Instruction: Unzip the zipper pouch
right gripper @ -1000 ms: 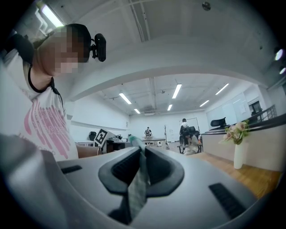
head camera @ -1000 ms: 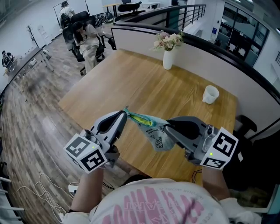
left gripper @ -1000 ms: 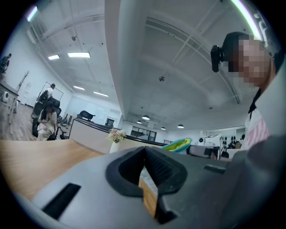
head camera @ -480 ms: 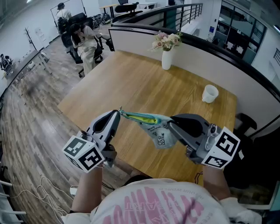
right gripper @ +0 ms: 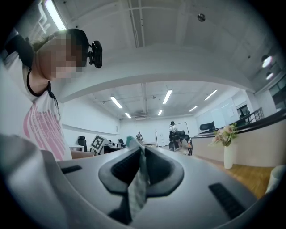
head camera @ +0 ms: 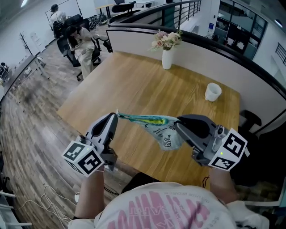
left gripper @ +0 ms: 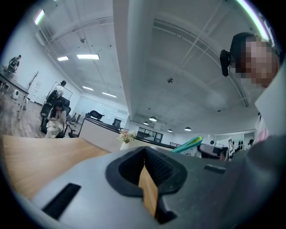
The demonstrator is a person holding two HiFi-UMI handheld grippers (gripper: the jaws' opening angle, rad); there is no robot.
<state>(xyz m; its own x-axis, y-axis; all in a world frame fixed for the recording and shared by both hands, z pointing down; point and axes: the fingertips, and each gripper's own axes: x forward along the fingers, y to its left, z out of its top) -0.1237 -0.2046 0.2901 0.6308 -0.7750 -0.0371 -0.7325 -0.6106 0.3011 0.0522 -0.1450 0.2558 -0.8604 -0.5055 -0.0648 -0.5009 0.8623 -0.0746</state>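
The pouch (head camera: 166, 134) hangs over the table's (head camera: 134, 85) near edge, its zipper (head camera: 143, 119) stretched level. The left gripper's (head camera: 115, 115) jaws are together on the zipper's end; the right gripper (head camera: 178, 125) clamps the fabric. The vase (head camera: 166, 58) and cup (head camera: 213, 92) stand well away.

Bright, even light from ceiling strip lamps (right gripper: 117, 102); soft shadows; fisheye bending and dark corners in both gripper views.

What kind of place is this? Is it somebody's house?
Most likely an open-plan office, not a house: black office chairs with a person seated at far left, glass-walled rooms and a railing, and strip lights on a high ceiling.
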